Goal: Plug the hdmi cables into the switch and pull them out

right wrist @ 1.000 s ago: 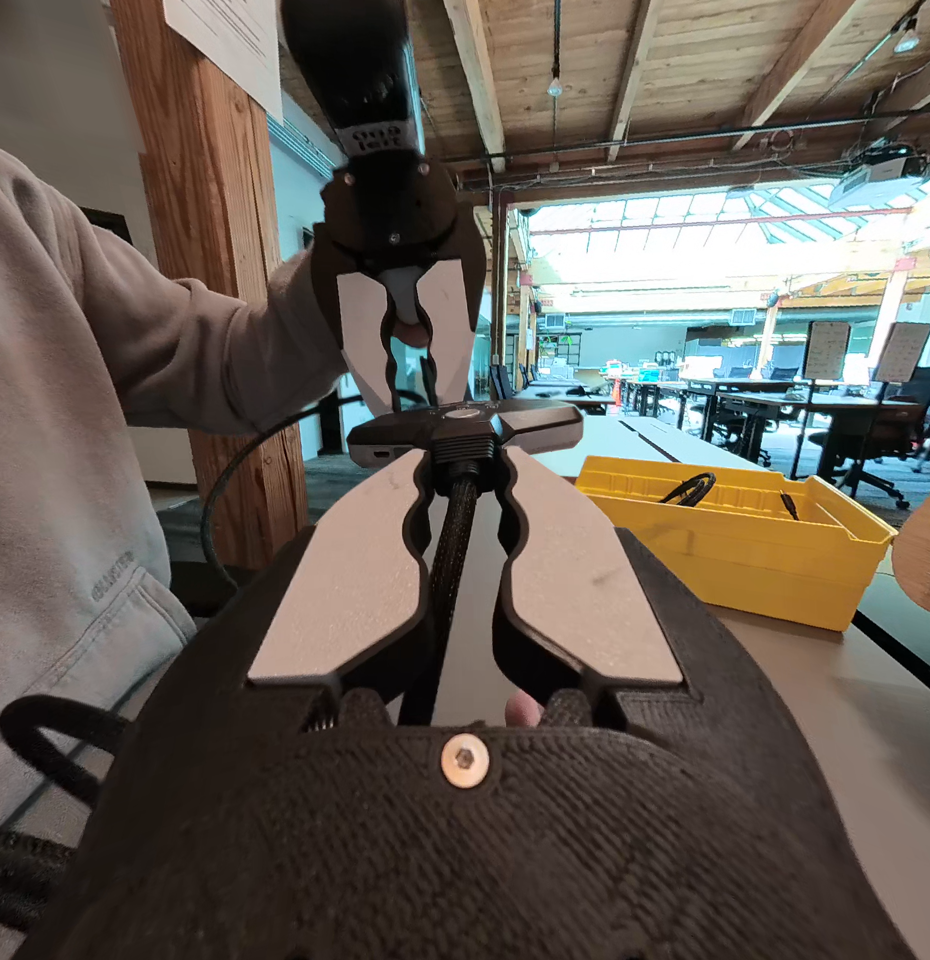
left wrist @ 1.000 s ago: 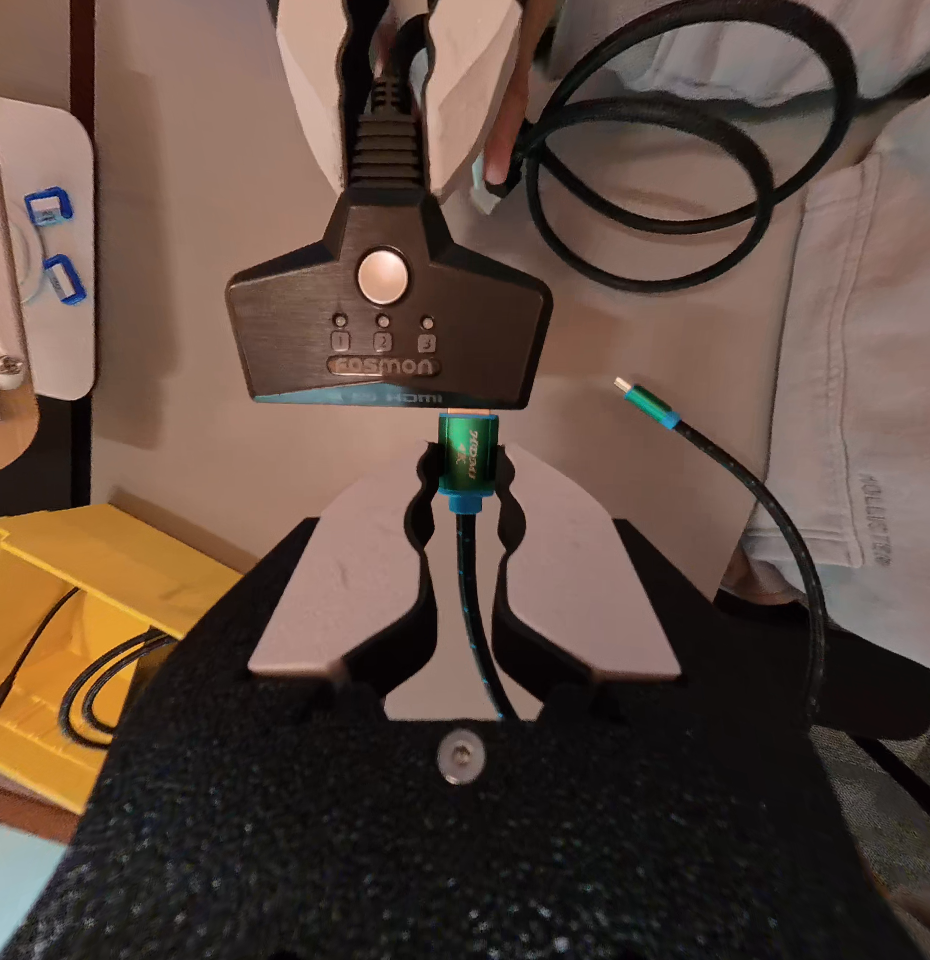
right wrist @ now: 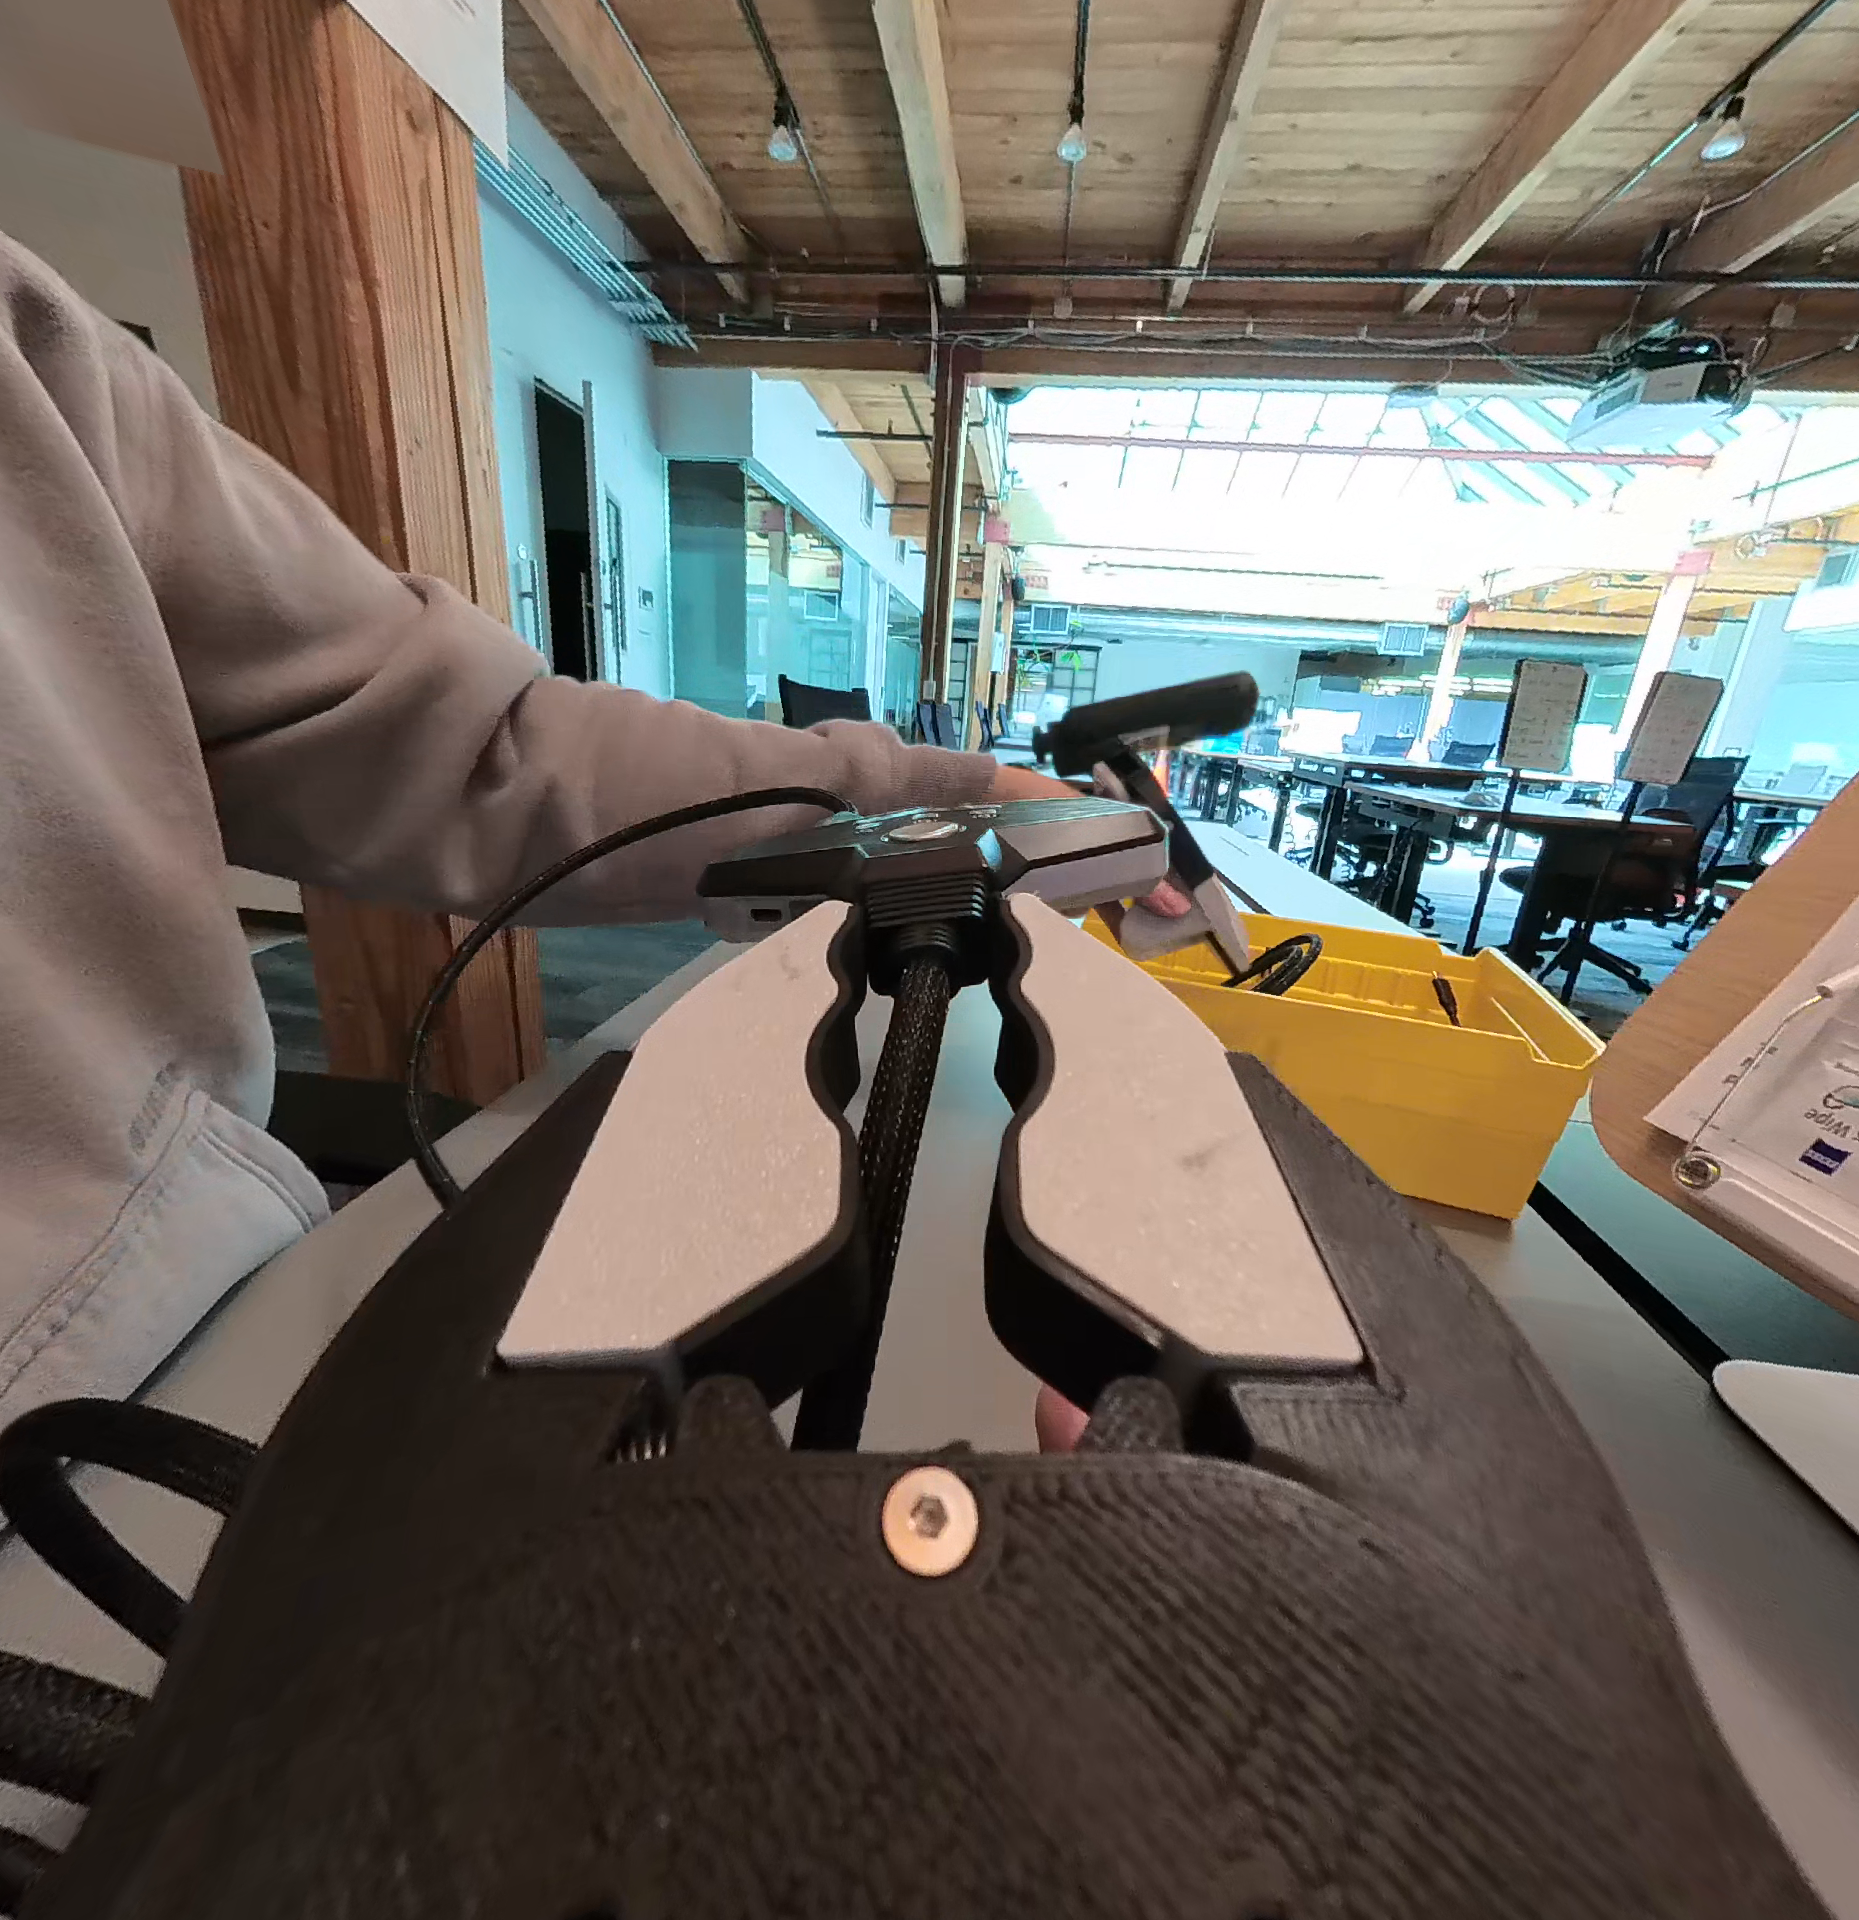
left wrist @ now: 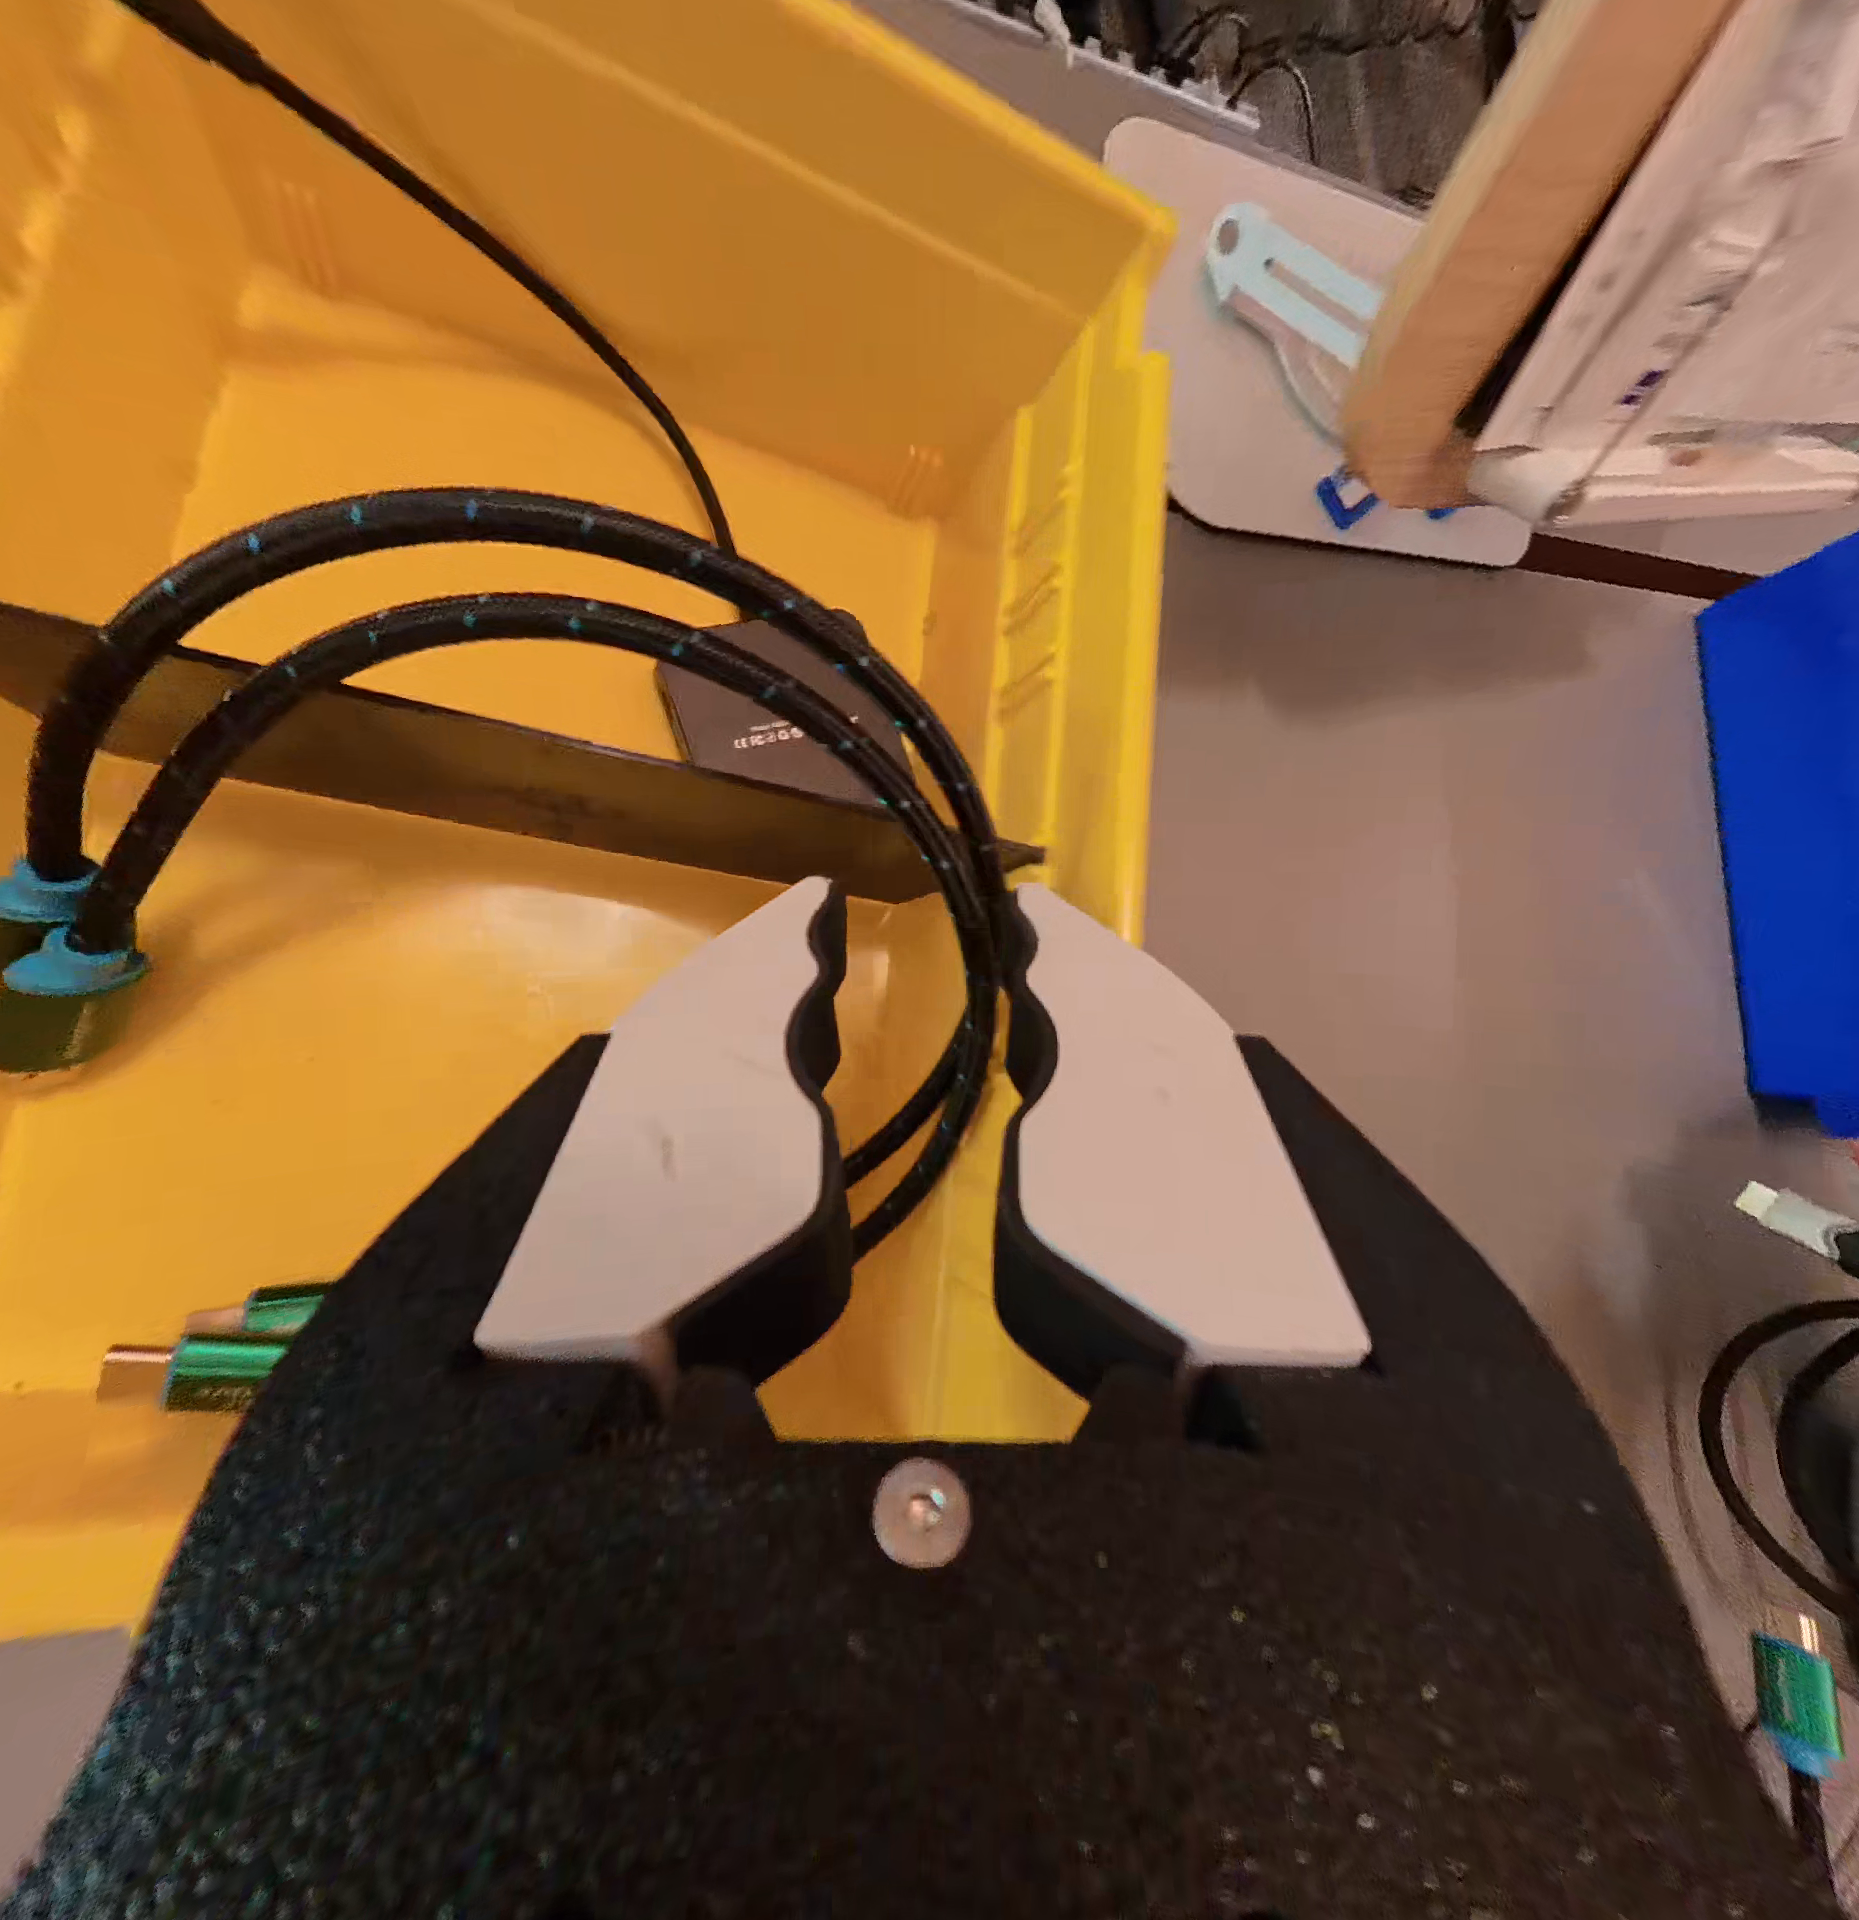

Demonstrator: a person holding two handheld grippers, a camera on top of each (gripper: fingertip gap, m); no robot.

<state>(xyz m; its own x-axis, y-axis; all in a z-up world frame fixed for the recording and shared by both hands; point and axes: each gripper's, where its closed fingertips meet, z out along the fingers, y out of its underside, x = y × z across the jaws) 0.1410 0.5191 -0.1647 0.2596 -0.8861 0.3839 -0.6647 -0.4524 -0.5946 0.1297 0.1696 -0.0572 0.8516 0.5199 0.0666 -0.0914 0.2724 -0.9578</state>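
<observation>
A: Grippers first. What does each one hold?

B: The right gripper (right wrist: 925, 935), black with pale grey finger plates, is clamped on the ribbed collar where a thick black braided lead (right wrist: 894, 1122) leaves the black, wing-shaped HDMI switch (right wrist: 940, 847). The switch sits level in the air above the grey table (right wrist: 1590, 1278).

A: And the left?

B: The left gripper (left wrist: 925, 909) reaches into a yellow plastic bin (left wrist: 1070, 582). Its jaws stand moderately apart, holding nothing. Two black braided HDMI cables flecked with blue (left wrist: 468, 561) loop between the fingers, brushing the right finger (left wrist: 1143, 1122).

A: Where do the cables end?

B: Green metal plugs (left wrist: 229, 1345) lie at the bin's near left. Blue-collared ends (left wrist: 47, 935) rest farther left. A flat black device (left wrist: 790, 717) lies under the loops, behind a black divider (left wrist: 468, 758).

A: Anything outside the bin?

B: Another green plug (left wrist: 1796, 1704) lies on the table, lower right. A blue box (left wrist: 1808, 831) stands to the right.
</observation>
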